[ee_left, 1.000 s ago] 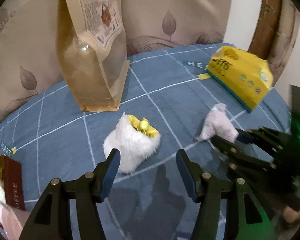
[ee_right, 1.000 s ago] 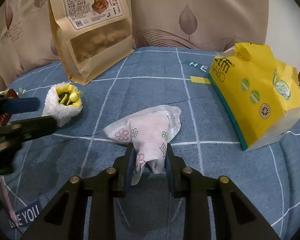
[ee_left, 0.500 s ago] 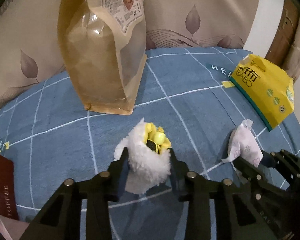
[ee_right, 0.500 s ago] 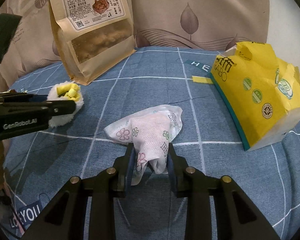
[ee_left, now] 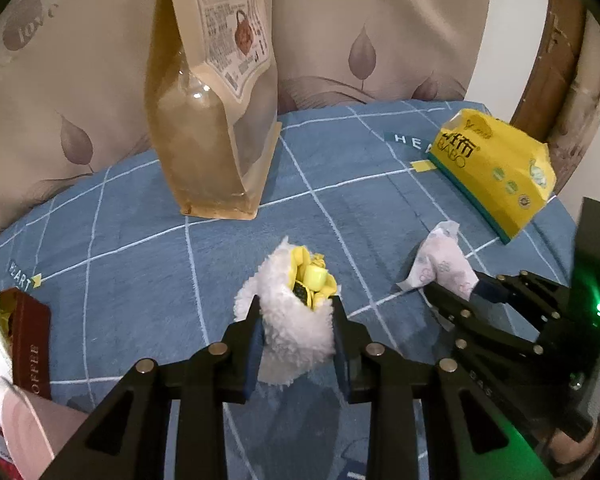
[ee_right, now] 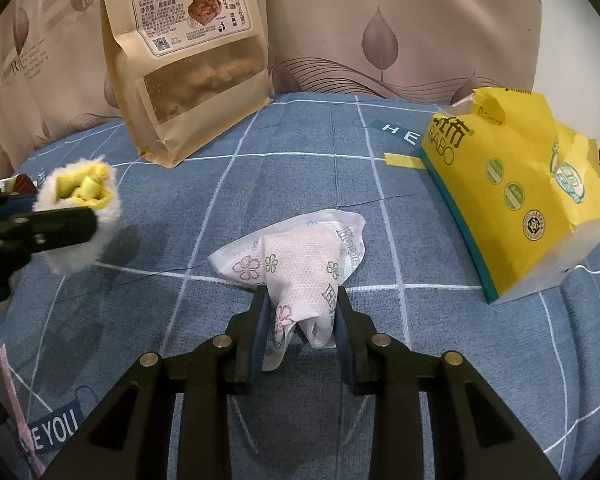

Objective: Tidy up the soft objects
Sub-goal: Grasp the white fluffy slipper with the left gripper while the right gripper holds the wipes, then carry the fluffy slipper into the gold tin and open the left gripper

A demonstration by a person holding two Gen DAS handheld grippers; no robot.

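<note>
A fluffy white pouch [ee_left: 278, 294] with yellow pieces in its mouth sits between the fingers of my left gripper [ee_left: 296, 332]. The jaws are closing and the pads press into its fur. In the right wrist view the pouch [ee_right: 80, 200] hangs a little above the blue checked cover [ee_right: 300, 152], with its shadow under it. My right gripper [ee_right: 300, 312] is shut on a crumpled packet with a flower print [ee_right: 296, 256], whose far end rests on the cover. The left wrist view shows that packet [ee_left: 440, 264] at the right, with the right gripper [ee_left: 452, 292] behind it.
A tall kraft snack bag [ee_right: 188, 60] stands at the back against a leaf-patterned fabric. A yellow tissue pack [ee_right: 512, 192] lies at the right. A brown coffee box [ee_left: 28, 344] and other wrappers lie at the left edge.
My left gripper went from wide open in front of the fluffy pouch to closed around it, and the pouch has come slightly off the cover. The right gripper and its packet stayed put.
</note>
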